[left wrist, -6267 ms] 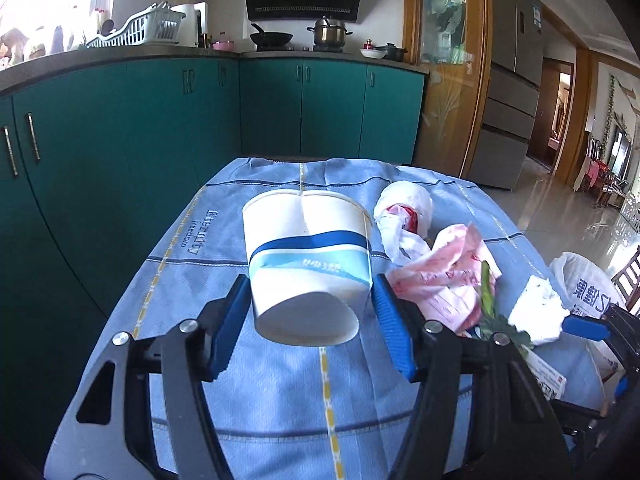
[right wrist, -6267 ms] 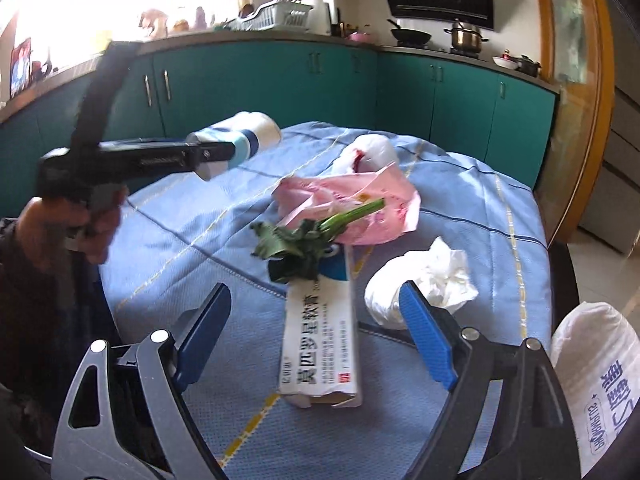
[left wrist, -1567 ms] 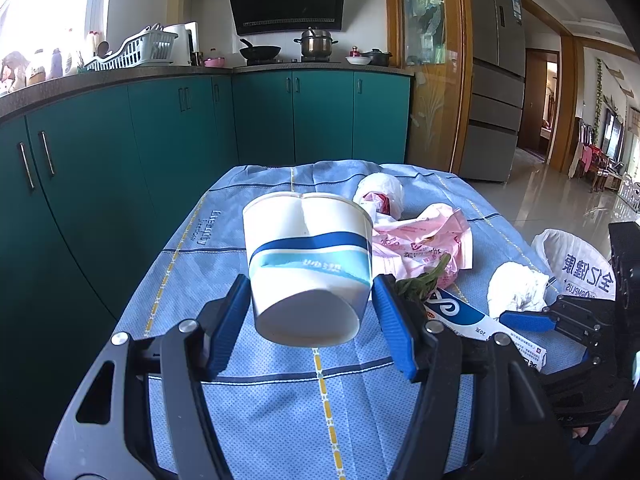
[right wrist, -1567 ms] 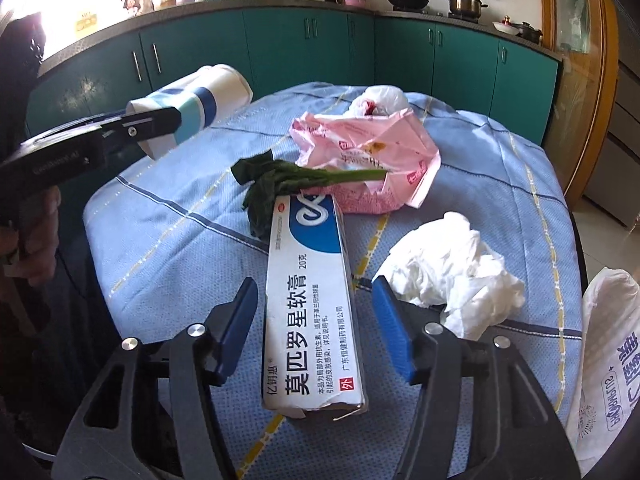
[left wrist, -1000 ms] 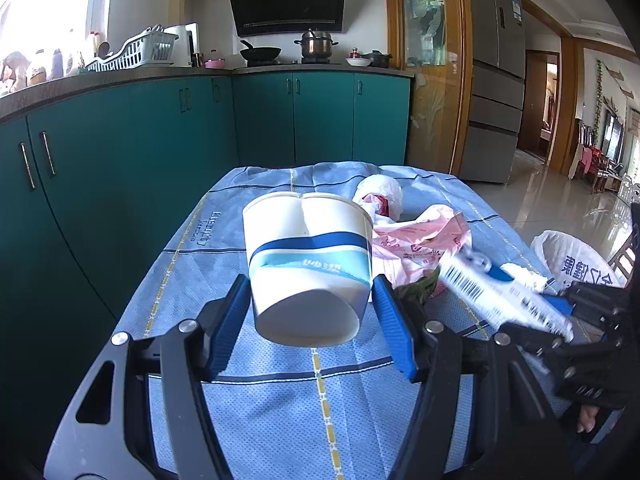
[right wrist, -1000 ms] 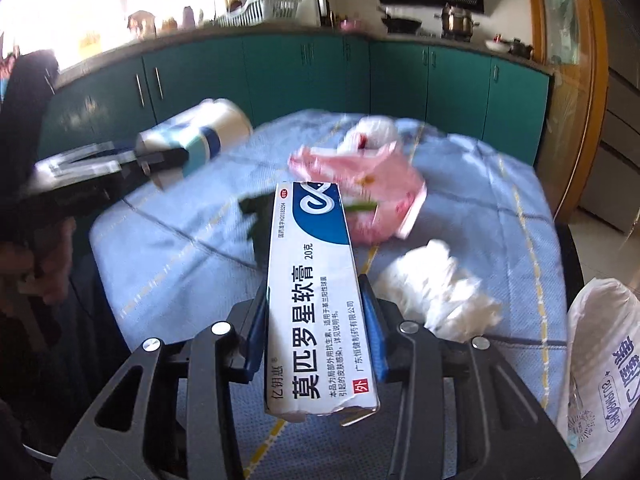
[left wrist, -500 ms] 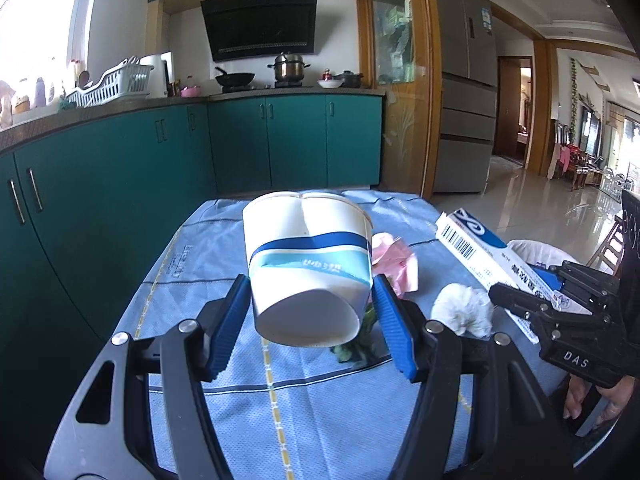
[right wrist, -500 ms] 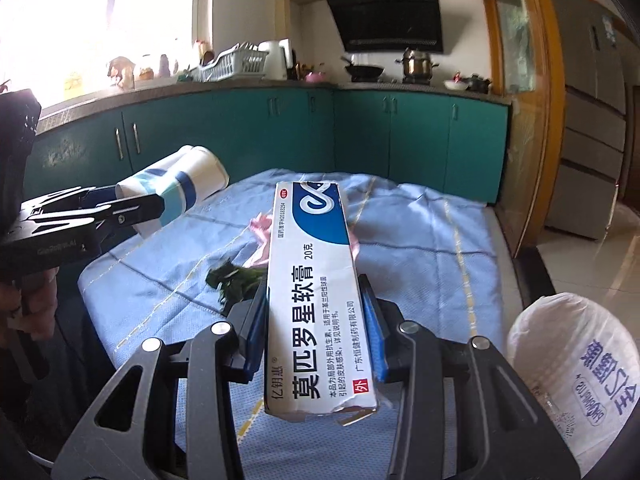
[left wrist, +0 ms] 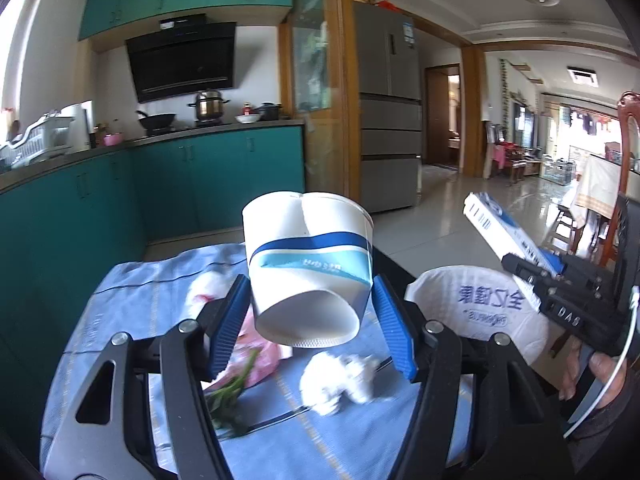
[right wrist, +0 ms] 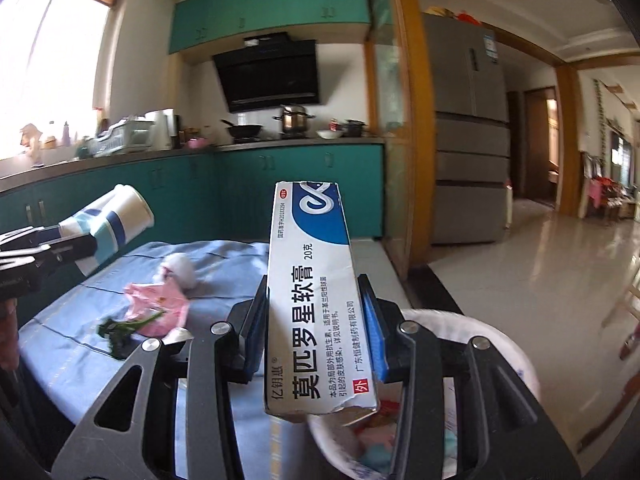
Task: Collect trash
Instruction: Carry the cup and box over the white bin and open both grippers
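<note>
A: Box [right wrist: 316,300] is clamped in the right tongs [right wrist: 316,320], held off the tabletop [right wrist: 224,264], its torn near end over the open mouth of the white trash bag [right wrist: 492,340].

B: So the step is the drop. Get the box fully over the opening and tip it down before releasing, I'd say; the bag rim looks soft and could fold.

A: Agreed. Left tongs [left wrist: 310,320] grip the paper cup [left wrist: 306,268], squeezed slightly oval, also in the air. Probably next in.

B: Left on the tabletop?

A: Pink wrapper [right wrist: 160,306], green stalk [right wrist: 124,330], crumpled tissue [left wrist: 340,376], white wad [right wrist: 180,266] further back.

B: Any writing?

A: Box front reads 莫匹罗星软膏, 20克, 亿钥思, with a red 外 mark. Small print says 广东恒健制药有限公司. Bag has blue Chinese characters, seen mirrored, can't read them reliably. Right tongs' body shows "DAS". Cup print is too blurred.
</note>
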